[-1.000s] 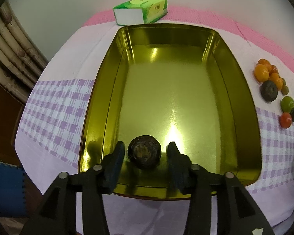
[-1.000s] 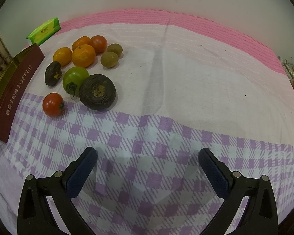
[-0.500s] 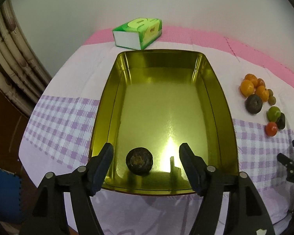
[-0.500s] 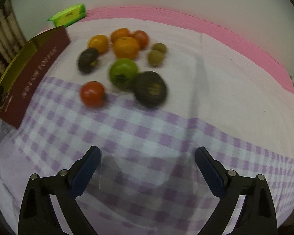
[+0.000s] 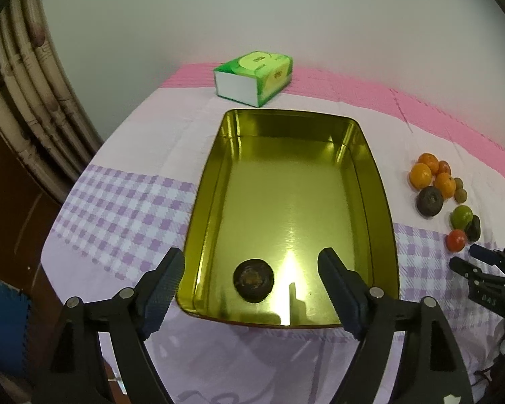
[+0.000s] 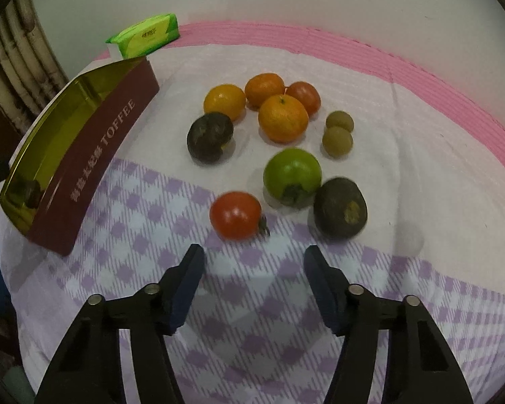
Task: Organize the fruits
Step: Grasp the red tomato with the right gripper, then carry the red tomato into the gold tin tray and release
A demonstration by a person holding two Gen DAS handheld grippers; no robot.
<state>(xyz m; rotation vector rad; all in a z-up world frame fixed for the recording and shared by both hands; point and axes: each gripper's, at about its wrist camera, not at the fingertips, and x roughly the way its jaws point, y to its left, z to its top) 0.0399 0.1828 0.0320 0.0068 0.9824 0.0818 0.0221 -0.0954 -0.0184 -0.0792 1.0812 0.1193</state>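
Observation:
A gold toffee tin (image 5: 370, 181) lies on the cloth with one dark round fruit (image 5: 253, 280) at its near end. My left gripper (image 5: 252, 282) hangs above that fruit, jaws opening and apart from it. A cluster of fruit lies to the tin's right: a red tomato (image 6: 235, 214), a green tomato (image 6: 292, 175), two dark fruits (image 6: 340, 208) (image 6: 209, 136), several oranges (image 6: 282, 118) and two small olive-green ones (image 6: 337, 141). My right gripper (image 6: 254, 262) hovers just short of the red tomato, jaws closing with nothing between them. It also shows in the left wrist view (image 5: 478, 262).
A green tissue pack (image 5: 252, 79) sits behind the tin near the wall. The tin's maroon side (image 6: 94, 168) stands left of the fruit cluster. The pink and purple-checked tablecloth (image 6: 252, 320) drops off at the near and left edges.
My left gripper let go of the dark fruit, spread its jaws and rose. My right gripper moved left toward the fruit cluster and narrowed its jaws.

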